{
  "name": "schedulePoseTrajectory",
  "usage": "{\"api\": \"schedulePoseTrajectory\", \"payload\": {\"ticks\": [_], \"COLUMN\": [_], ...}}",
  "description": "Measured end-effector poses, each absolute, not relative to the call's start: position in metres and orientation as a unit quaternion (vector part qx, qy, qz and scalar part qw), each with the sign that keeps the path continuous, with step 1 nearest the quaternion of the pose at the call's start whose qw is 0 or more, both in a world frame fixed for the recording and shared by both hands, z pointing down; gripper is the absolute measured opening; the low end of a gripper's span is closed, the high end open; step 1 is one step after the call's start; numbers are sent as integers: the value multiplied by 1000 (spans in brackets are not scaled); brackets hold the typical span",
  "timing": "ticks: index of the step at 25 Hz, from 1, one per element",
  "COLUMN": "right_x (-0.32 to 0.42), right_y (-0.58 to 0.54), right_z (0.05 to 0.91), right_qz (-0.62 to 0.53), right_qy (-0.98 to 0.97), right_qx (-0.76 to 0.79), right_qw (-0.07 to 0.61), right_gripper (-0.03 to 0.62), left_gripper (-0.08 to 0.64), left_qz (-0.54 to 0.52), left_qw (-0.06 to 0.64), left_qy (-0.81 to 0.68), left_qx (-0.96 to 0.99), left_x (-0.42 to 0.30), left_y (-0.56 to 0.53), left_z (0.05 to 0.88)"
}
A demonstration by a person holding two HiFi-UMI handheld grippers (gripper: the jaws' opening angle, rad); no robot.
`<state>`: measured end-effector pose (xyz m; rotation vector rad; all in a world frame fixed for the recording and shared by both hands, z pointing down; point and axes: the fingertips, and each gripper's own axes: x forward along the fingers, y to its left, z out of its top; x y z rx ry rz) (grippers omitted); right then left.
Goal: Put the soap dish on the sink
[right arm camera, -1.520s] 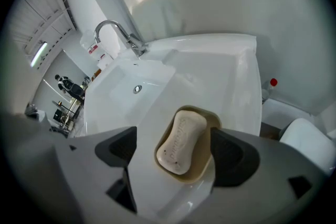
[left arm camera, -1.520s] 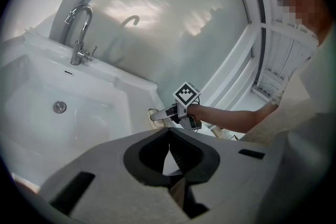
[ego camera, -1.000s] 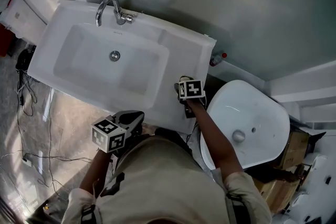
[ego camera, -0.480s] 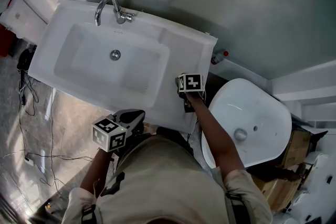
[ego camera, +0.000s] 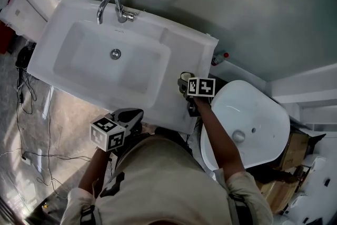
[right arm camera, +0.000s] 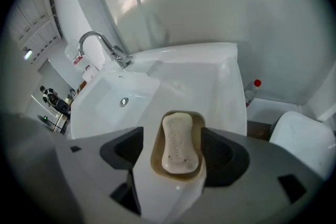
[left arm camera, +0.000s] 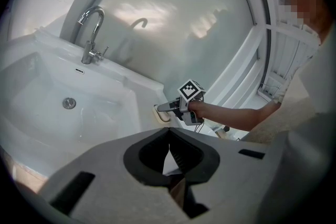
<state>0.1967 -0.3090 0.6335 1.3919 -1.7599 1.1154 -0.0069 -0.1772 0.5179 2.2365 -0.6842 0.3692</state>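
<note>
- Soap dish first: the small beige oval soap dish (right arm camera: 155,157), carrying a cream bar of soap (right arm camera: 178,141), sits squarely between the jaws of the right gripper (right arm camera: 174,150). It rests on the flat ledge of the white rectangular ceramic sink (right arm camera: 212,81), with the basin ahead and to this gripper's left.
- Handling, as a judgement: the dish looks light and rigid, with a smooth rim that may be slippery. The soap lies loose on it and could slide off if it tips, so it should be kept level.
- Hold, also a judgement: across the short width, one pad on each long side of the rim, which is where the jaws stand now.
- Right gripper: its jaws stand wide apart and have just been opening, with the dish between them. A strip of white ledge shows between the left pad and the rim, and the right pad sits just beside it. Neither pad appears to press.
- Left gripper (left arm camera: 170,153): its jaws are drawn together on nothing. It hangs off the sink's near edge, well apart from the dish.
</note>
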Motion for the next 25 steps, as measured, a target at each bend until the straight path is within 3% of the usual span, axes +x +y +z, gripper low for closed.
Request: {"api": "schedulePoseTrajectory", "payload": {"ticks": [4, 11, 20, 25], "right_x": [192, 190, 182, 193], "right_y": [-294, -293, -280, -285], "right_z": [635, 639, 662, 663], "right_qz": [456, 447, 420, 376], "right_qy": [-656, -639, -624, -610], "right_qx": [518, 531, 539, 568], "right_qw": [307, 332, 379, 405], "right_gripper": [400, 400, 355, 261], "left_gripper": [18, 18, 18, 18], "left_qz": [141, 140, 135, 140], "left_qw": [377, 374, 376, 381], "left_qy": [-259, -249, -277, -281], "left_qx": [878, 883, 874, 870], "left_x": [-4, -3, -30, -34], "left_y": [-178, -176, -182, -177], "left_z": [517, 517, 520, 524]}}
